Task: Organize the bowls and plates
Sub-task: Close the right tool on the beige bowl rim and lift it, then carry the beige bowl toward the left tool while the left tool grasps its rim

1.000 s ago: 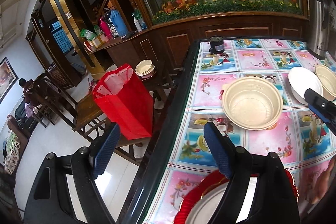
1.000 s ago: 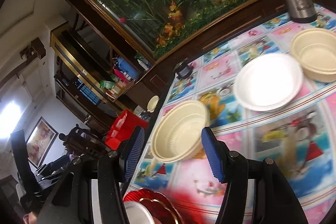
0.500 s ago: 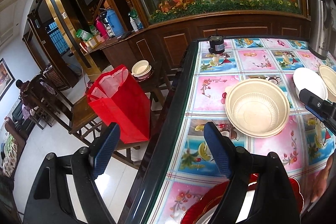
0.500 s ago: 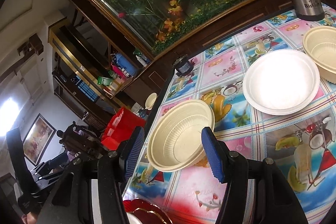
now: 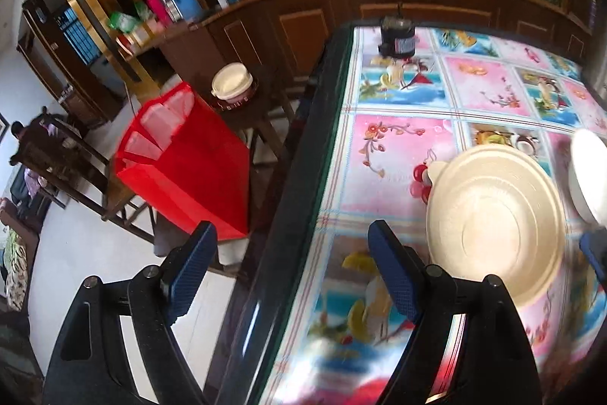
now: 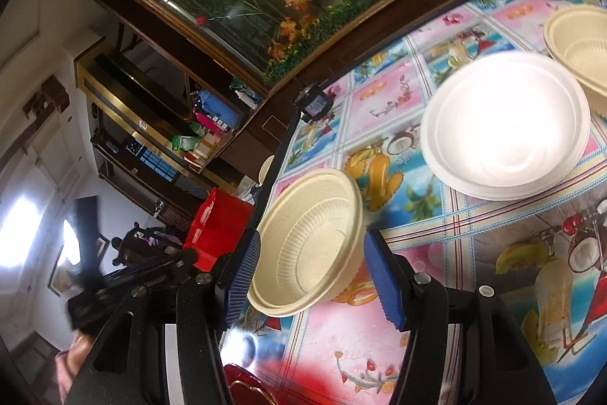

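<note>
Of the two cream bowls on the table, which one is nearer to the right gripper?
The cream bowl near the table's left edge, lying between the right gripper's open jaws. The other cream bowl sits far back, beyond the white plate.

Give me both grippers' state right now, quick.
Left gripper: open, holding nothing, poised over the table edge.
Right gripper: open, holding nothing; cream bowl sits ahead, framed by its fingers, no contact visible.

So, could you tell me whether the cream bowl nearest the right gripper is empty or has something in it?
Empty: the cream bowl shows only its bare ribbed inside in the right wrist view, standing upright on the table.
</note>
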